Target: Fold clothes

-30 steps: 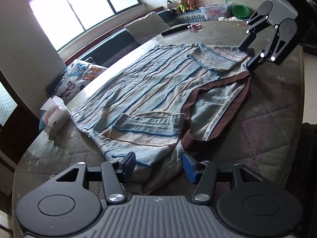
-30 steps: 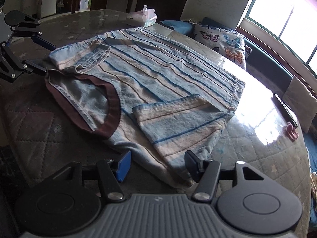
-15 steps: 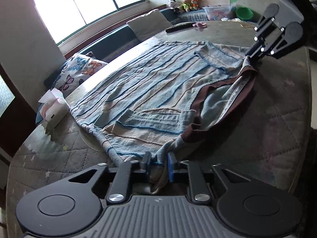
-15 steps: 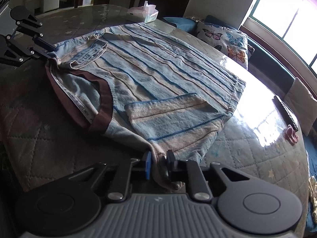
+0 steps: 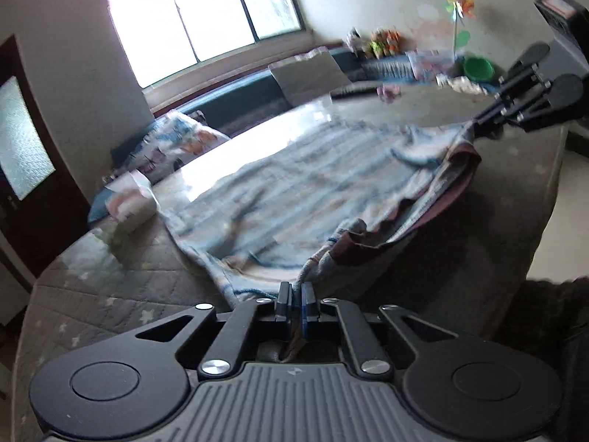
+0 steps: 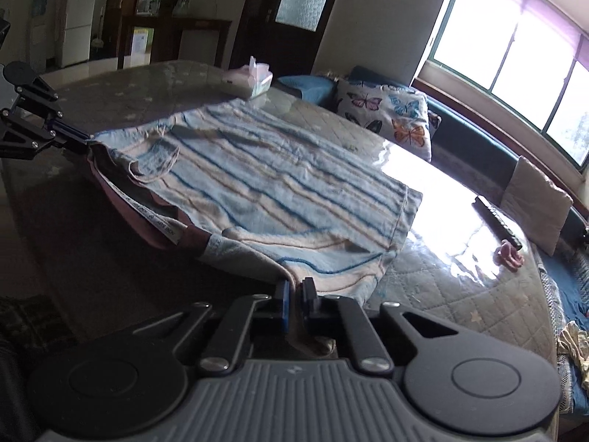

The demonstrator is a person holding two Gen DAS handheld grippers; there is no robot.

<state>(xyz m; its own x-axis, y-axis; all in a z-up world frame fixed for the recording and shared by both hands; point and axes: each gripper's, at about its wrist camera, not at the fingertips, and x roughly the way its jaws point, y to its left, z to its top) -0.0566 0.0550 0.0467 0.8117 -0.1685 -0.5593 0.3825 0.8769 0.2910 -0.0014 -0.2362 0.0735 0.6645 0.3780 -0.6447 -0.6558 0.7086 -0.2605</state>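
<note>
- The blue-and-tan striped knit shirt with a brown collar band [image 5: 294, 191] lies spread across the round quilted grey table [image 5: 478, 221], filling the frame's centre.
- The left gripper [image 5: 295, 296], bottom centre of its view, pinches one shoulder edge of the shirt.
- The right gripper [image 6: 295, 294], bottom centre of its own view, pinches the other shoulder edge.
- A pink tissue box [image 6: 250, 81] sits at upper centre.

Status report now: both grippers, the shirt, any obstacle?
Left gripper shut on striped shirt. Right gripper shut on it too. Near edge lifted off table. Tissue box beyond far edge.
</note>
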